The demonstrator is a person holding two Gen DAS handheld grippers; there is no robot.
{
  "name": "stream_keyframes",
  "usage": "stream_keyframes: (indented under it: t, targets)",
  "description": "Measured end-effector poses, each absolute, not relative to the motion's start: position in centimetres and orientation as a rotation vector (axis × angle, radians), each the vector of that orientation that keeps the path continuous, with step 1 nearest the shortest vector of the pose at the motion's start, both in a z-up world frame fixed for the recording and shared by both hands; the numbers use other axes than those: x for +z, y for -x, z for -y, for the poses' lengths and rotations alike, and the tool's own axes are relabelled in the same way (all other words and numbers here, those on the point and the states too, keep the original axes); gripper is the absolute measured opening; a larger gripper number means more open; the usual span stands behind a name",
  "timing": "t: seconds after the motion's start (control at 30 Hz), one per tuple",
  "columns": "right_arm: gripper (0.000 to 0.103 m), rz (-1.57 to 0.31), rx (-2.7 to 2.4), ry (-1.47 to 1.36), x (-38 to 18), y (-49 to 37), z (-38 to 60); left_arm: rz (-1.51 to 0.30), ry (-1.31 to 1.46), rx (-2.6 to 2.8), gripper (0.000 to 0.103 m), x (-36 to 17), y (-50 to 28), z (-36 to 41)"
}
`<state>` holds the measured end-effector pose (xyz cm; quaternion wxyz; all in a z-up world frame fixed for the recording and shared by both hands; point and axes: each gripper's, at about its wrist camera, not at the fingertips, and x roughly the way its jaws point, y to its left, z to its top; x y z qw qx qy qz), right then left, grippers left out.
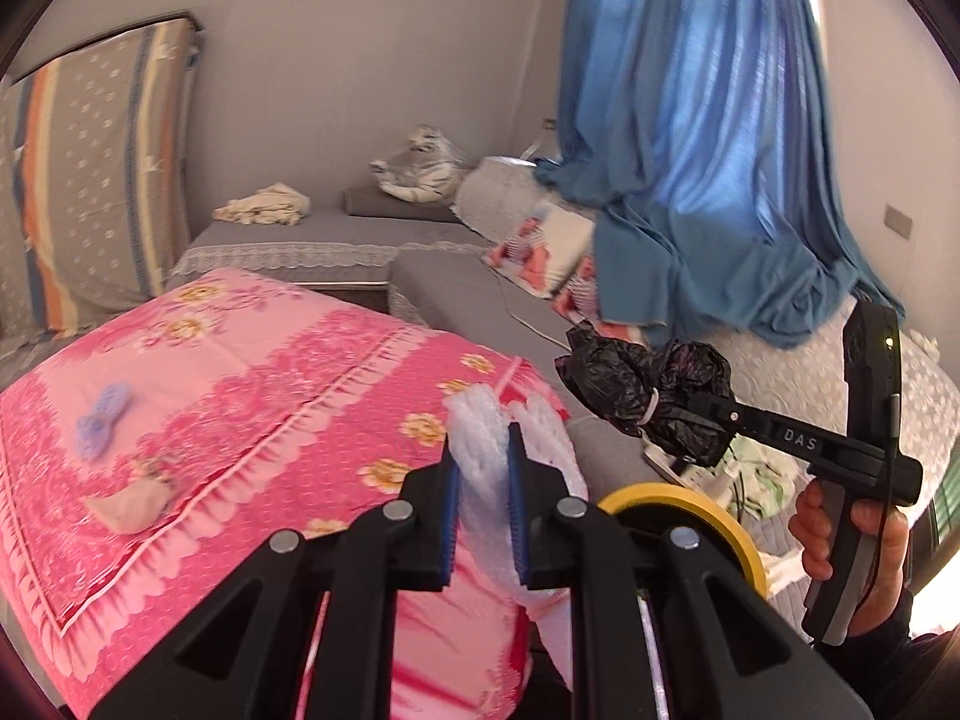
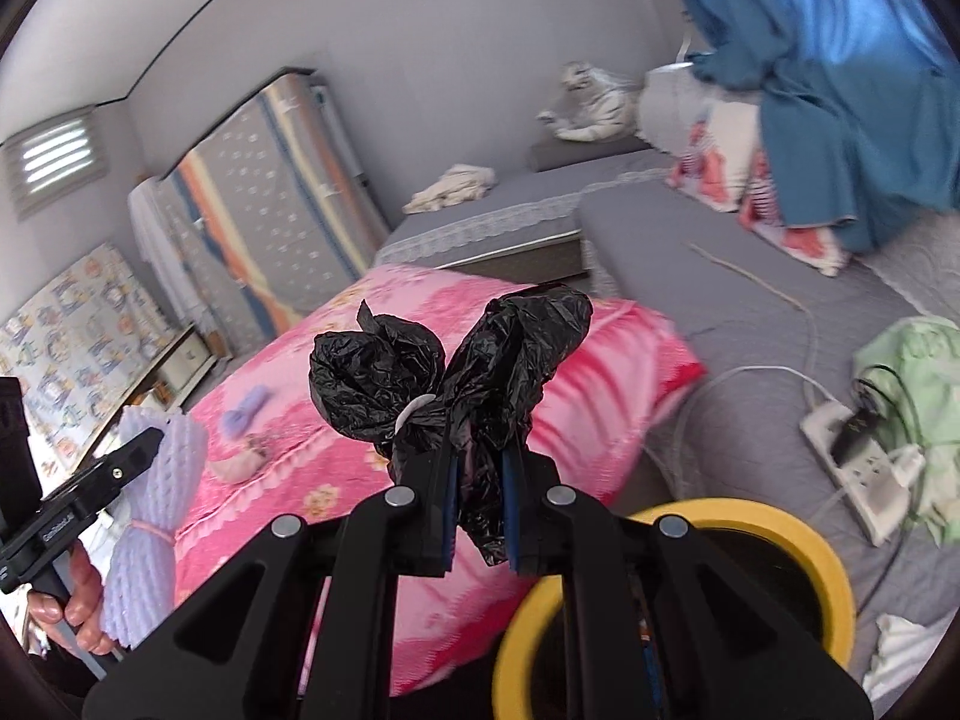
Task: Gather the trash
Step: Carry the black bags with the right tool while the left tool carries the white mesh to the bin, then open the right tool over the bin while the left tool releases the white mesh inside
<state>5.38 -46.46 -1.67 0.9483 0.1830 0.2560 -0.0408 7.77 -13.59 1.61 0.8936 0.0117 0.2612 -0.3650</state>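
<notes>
— While both tongs are clamped, what does each one hold?

— The left tongs [image 1: 485, 483] are closed tight on a white foam-net fruit sleeve [image 1: 480, 444]; it stands up between the blue pads and hangs down below them. From the right wrist view the same bundle of netting [image 2: 150, 516] looks pale lilac, with a pink rubber band around its middle.

— And the other pair?

— The right tongs [image 2: 480, 501] pinch a crumpled black plastic bag [image 2: 450, 360], knotted into two lobes with a white tie at the waist. In the left wrist view that bag [image 1: 648, 390] sits at the tip of the right tongs, held in the air above the grey sofa [image 1: 480, 306].

— Who carries the tools?

— A person's right hand [image 1: 864, 546] wraps the handle of the right tool; the left hand [image 2: 78, 594] shows at the edge of the other view.

— What lies beneath?

— A round yellow-rimmed bin [image 2: 798, 564] sits just below the right tongs. Beside it lies a pink flowered quilt [image 1: 240, 390] with a small lilac scrap [image 1: 105, 417] and a beige crumpled piece [image 1: 129, 504] on it. Farther off are a blue curtain [image 1: 690, 120], a white striped plush tiger [image 1: 426, 171] and a white power strip [image 2: 858, 468].
</notes>
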Motion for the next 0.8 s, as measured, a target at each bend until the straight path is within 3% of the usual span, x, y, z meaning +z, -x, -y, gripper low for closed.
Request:
stream_keyframes:
  t: [0.8]
  targets:
    - [0.012,-0.622,-0.368,-0.512,-9.4,1.0,55.4,-0.718,-0.221,-1.029,0.013,-7.2,-6.8,29.9]
